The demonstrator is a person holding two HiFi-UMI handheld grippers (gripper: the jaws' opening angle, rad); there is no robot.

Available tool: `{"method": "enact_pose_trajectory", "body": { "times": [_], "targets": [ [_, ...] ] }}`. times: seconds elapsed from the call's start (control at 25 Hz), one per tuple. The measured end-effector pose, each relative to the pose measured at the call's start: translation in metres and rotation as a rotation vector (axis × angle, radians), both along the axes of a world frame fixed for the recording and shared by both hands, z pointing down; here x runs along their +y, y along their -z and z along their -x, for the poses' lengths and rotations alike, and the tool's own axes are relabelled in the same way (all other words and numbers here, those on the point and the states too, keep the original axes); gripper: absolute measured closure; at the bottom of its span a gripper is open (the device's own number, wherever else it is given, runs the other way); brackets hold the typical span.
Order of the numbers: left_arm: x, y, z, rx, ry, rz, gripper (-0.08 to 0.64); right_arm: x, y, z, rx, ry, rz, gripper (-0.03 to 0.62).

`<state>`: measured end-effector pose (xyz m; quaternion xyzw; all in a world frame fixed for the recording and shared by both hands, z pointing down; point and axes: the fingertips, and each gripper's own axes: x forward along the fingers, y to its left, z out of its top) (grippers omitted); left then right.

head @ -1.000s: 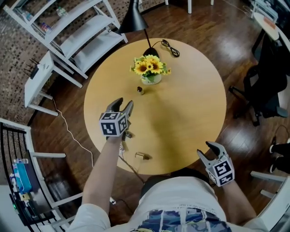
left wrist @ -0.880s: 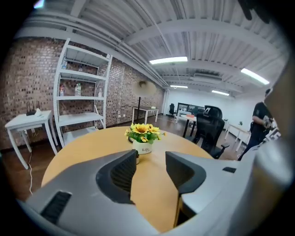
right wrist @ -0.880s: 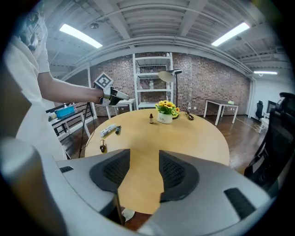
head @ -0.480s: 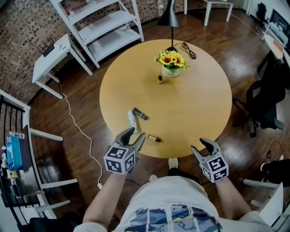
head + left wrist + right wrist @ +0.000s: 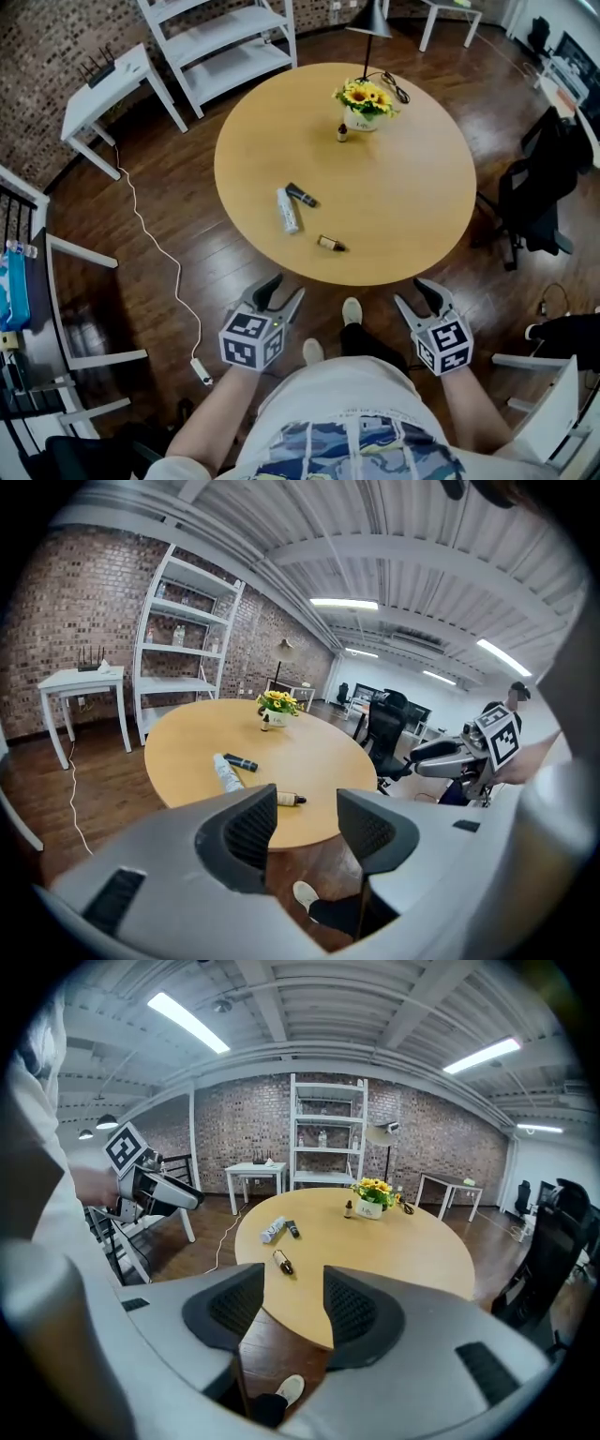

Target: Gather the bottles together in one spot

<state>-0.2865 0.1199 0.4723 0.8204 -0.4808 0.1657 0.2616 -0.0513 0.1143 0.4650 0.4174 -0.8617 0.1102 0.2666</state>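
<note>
Both grippers hang short of the round table (image 5: 412, 206), left gripper (image 5: 284, 287) and right gripper (image 5: 412, 292) wide-jawed and empty. White bottle (image 5: 287, 209), black bottle (image 5: 300, 195) and amber bottle (image 5: 330, 244) lie close together near-left. The small bottle (image 5: 342, 132) stands far off beside the vase (image 5: 364, 118) of sunflowers (image 5: 367, 96), so I'd say the gathering isn't finished.

A white bottle (image 5: 287, 209) and a black bottle (image 5: 301, 195) lie on their sides close together on the round wooden table (image 5: 403, 197). A small amber bottle (image 5: 331, 244) with a dark cap lies nearer the table edge. A small brown bottle (image 5: 342, 133) stands upright just beside the sunflower pot (image 5: 364, 116), well apart from the others.
</note>
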Motion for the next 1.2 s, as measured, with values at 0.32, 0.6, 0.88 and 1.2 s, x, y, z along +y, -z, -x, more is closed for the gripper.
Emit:
{"method": "enact_pose_trajectory", "body": {
  "times": [0.32,0.6,0.88,1.2],
  "targets": [
    [0.04,-0.009,0.01,0.025,-0.003,0.02,0.354,0.048,-0.005,0.005,0.024,-0.031,0.02,0.368],
    [0.045,-0.009,0.005,0.001,-0.084,-0.013,0.353,0.055,-0.008,0.012,0.026,-0.023,0.027,0.368],
    [0.022,-0.033,-0.021,-0.195,-0.315,-0.011,0.353,0.049,-0.01,-0.001,0.016,-0.04,0.032,0.368],
    [-0.047,-0.095,-0.048,-0.478,-0.594,0.081,0.353,0.012,-0.019,-0.037,-0.004,-0.06,0.054,0.368]
  ]
}}
